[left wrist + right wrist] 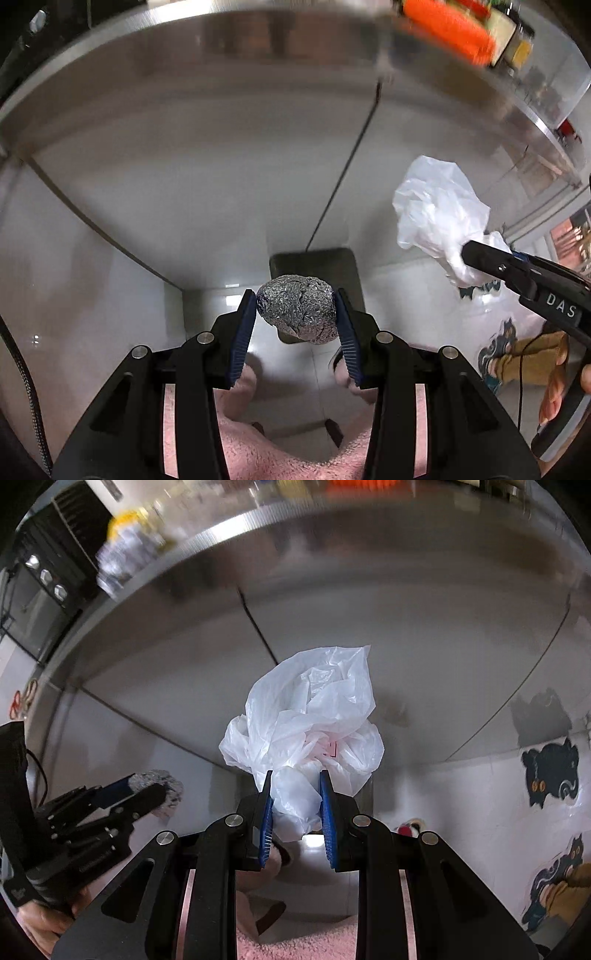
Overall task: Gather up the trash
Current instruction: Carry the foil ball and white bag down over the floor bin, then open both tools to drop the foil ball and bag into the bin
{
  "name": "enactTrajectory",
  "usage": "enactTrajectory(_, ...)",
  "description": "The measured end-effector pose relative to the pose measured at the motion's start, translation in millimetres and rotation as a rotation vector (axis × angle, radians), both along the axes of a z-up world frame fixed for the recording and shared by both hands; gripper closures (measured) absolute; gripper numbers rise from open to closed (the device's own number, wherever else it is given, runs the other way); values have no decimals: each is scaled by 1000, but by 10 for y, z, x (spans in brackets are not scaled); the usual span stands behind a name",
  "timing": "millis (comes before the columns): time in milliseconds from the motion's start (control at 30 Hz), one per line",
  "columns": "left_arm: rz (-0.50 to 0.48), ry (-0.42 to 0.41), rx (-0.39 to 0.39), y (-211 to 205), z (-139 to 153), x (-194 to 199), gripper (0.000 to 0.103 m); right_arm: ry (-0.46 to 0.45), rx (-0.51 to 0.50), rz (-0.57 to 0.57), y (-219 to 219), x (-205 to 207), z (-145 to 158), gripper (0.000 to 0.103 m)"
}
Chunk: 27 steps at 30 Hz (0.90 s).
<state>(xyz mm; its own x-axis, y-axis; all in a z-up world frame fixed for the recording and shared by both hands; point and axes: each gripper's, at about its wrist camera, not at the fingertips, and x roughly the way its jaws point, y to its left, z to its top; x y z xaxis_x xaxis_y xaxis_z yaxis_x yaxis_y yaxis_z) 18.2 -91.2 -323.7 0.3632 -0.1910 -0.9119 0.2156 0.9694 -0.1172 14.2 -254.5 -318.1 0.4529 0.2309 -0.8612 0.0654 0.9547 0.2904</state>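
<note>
Left gripper (296, 325) clamped on foil ball (297, 309), right gripper (296, 814) pinching crumpled plastic bag (306, 716) at frame centre; could slip free if loosened.

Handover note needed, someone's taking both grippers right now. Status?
Left gripper: shut on the foil ball, held in the air.
Right gripper: shut on the crumpled white plastic bag, also in the air.
Both pieces are off the steel counter, held in front of it.
Done: both pieces picked up.
Left: drop them in a bin; none is in view.
</note>
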Motion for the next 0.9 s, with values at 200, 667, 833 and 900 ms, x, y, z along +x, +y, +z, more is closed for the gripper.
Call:
enactTrajectory(200, -4, 73, 9, -131, -646, 124, 62, 80, 7, 2, -3, 163, -678, 79)
enactTrajectory(667, -54, 241, 34, -560, -1935, 529, 62, 271, 36, -15, -49, 717, -1829, 77)
enactTrajectory(833, -60, 263, 41, -625, -2099, 583, 60, 294, 33, -23, -63, 853, -1951, 70)
enactTrajectory(900, -52, 257, 35, -623, -2094, 599, 53, 285, 30, -27, -45, 913, -1897, 53)
